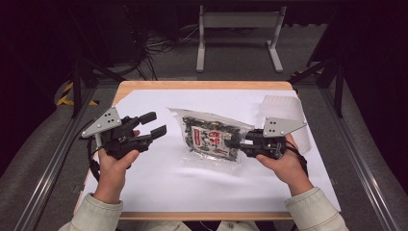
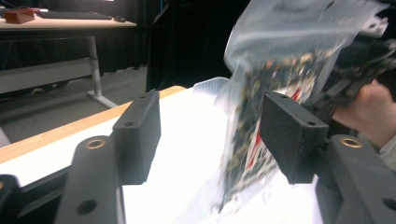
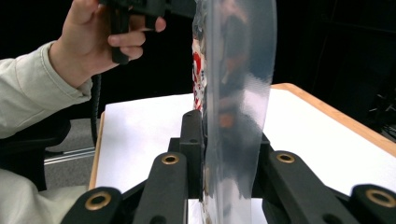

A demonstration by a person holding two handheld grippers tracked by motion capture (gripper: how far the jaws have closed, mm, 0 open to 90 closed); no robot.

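A clear plastic bag [image 1: 209,137] of dark pieces with a red and white label sits over the middle of the white sheet. My right gripper [image 1: 232,143] is shut on its right edge. In the right gripper view the bag [image 3: 238,70] is pinched between the two black jaws of that gripper [image 3: 226,140]. My left gripper [image 1: 154,123] is open to the left of the bag, apart from it. In the left gripper view the bag [image 2: 261,93] hangs beyond the spread jaws of that gripper [image 2: 212,128], nearer the right pad [image 2: 289,135], with nothing pressed between them.
A white sheet [image 1: 159,183] covers the wooden table [image 1: 202,85]. A translucent plastic tub [image 1: 284,108] stands at the back right, behind my right hand. Metal rails [image 1: 48,168] run along both sides. A white desk frame [image 1: 238,21] stands on the floor beyond.
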